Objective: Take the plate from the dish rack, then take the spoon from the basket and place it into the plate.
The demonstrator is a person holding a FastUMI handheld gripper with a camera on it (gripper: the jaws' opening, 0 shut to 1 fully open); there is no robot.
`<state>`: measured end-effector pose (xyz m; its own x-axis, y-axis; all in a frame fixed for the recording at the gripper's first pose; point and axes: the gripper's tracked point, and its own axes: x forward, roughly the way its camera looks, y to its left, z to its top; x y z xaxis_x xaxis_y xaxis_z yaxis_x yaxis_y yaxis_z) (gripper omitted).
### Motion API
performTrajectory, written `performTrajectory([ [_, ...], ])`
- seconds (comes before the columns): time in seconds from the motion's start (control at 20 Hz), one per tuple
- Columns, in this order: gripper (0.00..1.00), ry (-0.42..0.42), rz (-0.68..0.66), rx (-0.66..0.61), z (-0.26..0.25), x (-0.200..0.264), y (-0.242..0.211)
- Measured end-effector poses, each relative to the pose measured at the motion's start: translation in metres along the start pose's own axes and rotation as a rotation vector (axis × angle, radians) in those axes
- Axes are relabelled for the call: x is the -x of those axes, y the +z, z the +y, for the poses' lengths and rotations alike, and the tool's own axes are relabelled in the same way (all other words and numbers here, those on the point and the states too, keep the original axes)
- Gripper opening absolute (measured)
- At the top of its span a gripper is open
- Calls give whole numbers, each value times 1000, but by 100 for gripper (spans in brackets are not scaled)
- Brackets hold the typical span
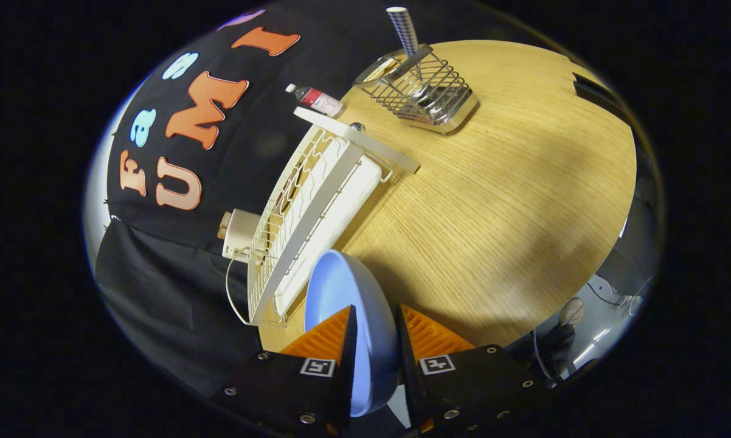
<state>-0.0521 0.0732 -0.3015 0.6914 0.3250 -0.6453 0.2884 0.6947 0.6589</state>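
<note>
The gripper [374, 328] is clamped on the pale blue plate [347, 304], one finger pressed to each face of it, so the plate stands on edge between the fingers and its rounded rim rises just ahead of their tips. Each finger body carries a small square black-and-white marker with a blocky pattern; it is a coded tag, not readable writing. The plate is held clear of the white dish rack [317, 207], which stands just beside and beyond it on the round wooden table [511, 201]; the rack's wire slots and its white drip tray stretch away from the fingers toward the booth wall. Off the table's edge by the near end of the rack, a small white box [239, 234] with a thin white cable trailing from it hangs against the black cloth. Past the far end of the rack lies a small bottle [318, 100] on its side, with a white cap and a red-and-white label whose print is too small to read. Farthest off, well apart from the rack across the bare wood, sits the metal wire basket [423, 91], and out of it sticks the spoon [404, 30], handle upward, patterned in a fine blue-and-white check, its bowl down inside the wires.
</note>
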Motion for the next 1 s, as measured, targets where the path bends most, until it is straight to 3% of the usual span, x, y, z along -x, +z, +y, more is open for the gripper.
performTrajectory([
  [0.15,58,4,-17,35,-1,16,13],
  [0.55,94,-127,-193,236,-35,69,104],
  [0.8,98,-191,-318,374,-48,95,174],
  [1.0,98,-157,-393,476,-34,103,215],
])
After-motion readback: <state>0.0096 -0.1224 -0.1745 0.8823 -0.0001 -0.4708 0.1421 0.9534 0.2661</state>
